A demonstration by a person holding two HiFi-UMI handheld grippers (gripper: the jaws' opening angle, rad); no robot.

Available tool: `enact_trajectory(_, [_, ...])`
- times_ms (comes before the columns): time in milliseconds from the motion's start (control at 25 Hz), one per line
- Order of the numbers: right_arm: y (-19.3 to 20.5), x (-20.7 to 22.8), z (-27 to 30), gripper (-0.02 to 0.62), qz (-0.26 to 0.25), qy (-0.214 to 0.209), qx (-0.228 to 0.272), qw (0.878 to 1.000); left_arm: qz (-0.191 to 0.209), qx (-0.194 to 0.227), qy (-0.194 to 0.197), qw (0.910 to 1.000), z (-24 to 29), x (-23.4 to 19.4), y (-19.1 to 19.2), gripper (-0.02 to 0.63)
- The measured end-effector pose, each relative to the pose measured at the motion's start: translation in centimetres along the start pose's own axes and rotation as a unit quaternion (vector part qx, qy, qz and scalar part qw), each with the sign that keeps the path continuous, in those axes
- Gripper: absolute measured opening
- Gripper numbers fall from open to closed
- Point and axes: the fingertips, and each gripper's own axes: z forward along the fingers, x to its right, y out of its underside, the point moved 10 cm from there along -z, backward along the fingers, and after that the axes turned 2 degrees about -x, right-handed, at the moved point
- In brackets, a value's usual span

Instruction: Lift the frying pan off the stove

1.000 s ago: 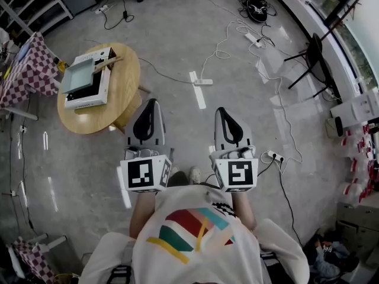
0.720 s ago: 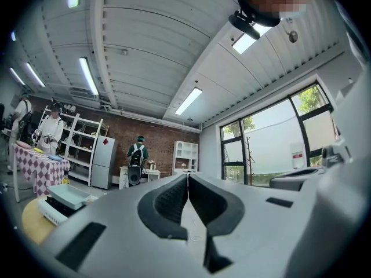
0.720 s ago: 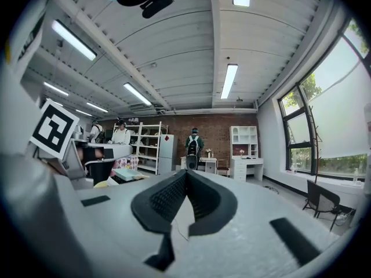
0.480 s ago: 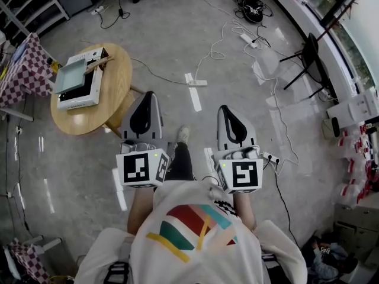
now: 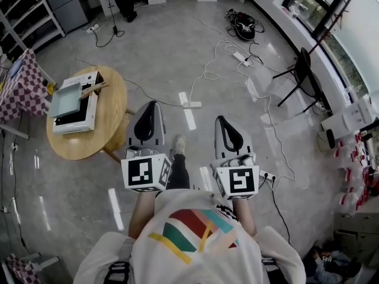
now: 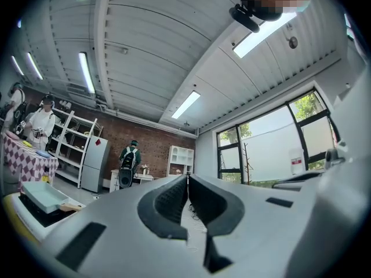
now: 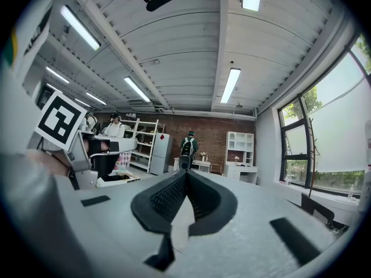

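Holding both tools level and side by side at the waist, the person carries the left gripper (image 5: 150,108) and the right gripper (image 5: 224,123) in a transit posture. Each pair of jaws is pressed together on nothing, which suits an approach with no object in reach. The frying pan (image 5: 64,99) sits on the white stove (image 5: 80,120), on the round table (image 5: 100,141) to the left and far side of the left gripper, well apart from both tools. Its wooden handle (image 5: 93,89) projects right, toward the grippers (probably the intended grasp point). The lift has not begun.

Compared with one second ago, the table lies further left in the head view and no longer overlaps the left gripper. More of the far floor and its cables (image 5: 220,64) is visible. Pan, stove and jaw state are unchanged.
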Motion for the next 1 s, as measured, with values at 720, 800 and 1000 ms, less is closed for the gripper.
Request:
enact_trajectory(720, [0.5,5.2,18.8,-0.002,0.005,-0.076,-0.053,0.996,0.004,-0.030,0.018,0.9994,17.9,-3.7,1.9,0.006])
enact_trajectory(800, [1.0,6.4,21.9,-0.002,0.059,-0.084,-0.072,0.992,0.005,-0.034,0.020,0.9992,20.7,-4.7,1.7,0.006])
enact_trajectory(1000, [0.5,8.2,29.1,-0.002,0.089,-0.071,-0.068,0.991,-0.001,-0.036,0.021,0.9991,27.5,-8.4,1.9,0.006])
